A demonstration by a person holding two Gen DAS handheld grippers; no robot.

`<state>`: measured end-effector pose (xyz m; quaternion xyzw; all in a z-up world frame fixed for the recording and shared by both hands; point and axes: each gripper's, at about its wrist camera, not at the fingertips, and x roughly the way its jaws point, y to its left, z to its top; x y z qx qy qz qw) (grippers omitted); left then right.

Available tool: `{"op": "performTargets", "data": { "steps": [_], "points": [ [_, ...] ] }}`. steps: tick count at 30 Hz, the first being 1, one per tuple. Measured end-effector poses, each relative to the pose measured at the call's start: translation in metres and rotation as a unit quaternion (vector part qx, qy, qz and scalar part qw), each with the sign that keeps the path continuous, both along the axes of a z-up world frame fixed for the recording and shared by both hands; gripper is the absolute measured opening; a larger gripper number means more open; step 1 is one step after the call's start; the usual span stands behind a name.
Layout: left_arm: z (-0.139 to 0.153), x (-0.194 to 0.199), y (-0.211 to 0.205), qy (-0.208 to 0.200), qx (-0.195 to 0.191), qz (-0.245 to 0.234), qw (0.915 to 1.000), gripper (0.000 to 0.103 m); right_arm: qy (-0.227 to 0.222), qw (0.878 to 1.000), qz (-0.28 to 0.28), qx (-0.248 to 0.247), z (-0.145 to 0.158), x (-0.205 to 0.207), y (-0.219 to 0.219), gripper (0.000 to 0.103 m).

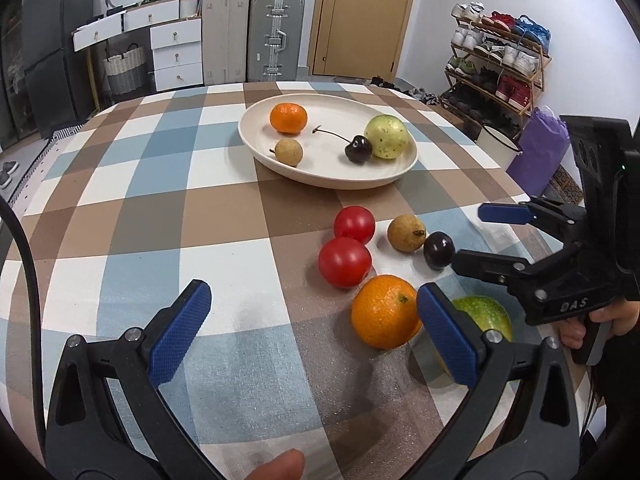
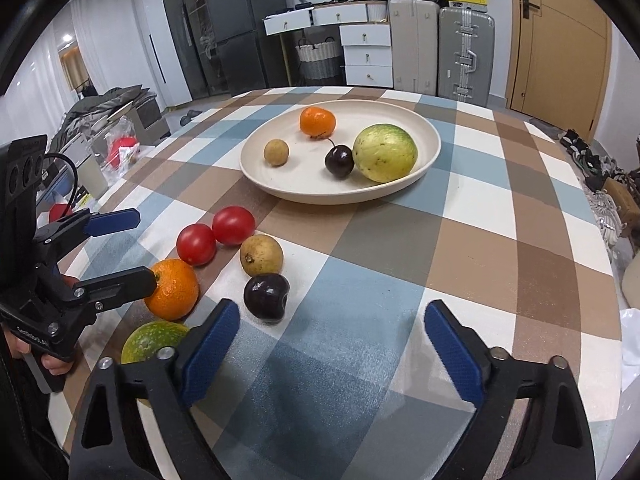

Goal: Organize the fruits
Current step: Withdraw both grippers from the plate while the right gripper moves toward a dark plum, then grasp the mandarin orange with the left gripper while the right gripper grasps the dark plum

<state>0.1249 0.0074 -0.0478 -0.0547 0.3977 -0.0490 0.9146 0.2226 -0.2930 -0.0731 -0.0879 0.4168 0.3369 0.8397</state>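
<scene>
Both the left gripper [image 1: 312, 336] and right gripper [image 2: 332, 344] hover with jaws apart, holding nothing. Six loose fruits [image 2: 262, 256] lie near them; four fill the far plate [image 1: 320, 176].

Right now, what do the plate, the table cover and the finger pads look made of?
Plate: matte cream, maybe ceramic or melamine; no glare.
Table cover: woven checked fabric; grainy texture shows.
Finger pads: blue, knurled, probably rubber on black plastic fingers.
</scene>
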Motion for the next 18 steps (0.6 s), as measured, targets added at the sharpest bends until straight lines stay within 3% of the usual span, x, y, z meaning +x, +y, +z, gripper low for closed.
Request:
{"op": "performTargets", "data": {
  "steps": [6, 14, 18],
  "points": [
    [-0.006, 0.004, -0.003, 0.018, -0.013, -0.020, 0.9996, 0.099, 0.018, 1.000, 0.023, 0.008, -0.002, 0.006, 0.007, 0.080],
    [-0.012, 0.005, -0.009, 0.036, -0.048, -0.061, 0.9964, 0.083, 0.025, 0.999, 0.043, 0.011, -0.003, 0.006, 0.014, 0.074],
    [-0.012, 0.005, -0.011, 0.038, -0.050, -0.067, 0.9958, 0.078, 0.020, 0.998, 0.057, 0.012, -0.003, 0.003, 0.016, 0.063]
  ]
}}
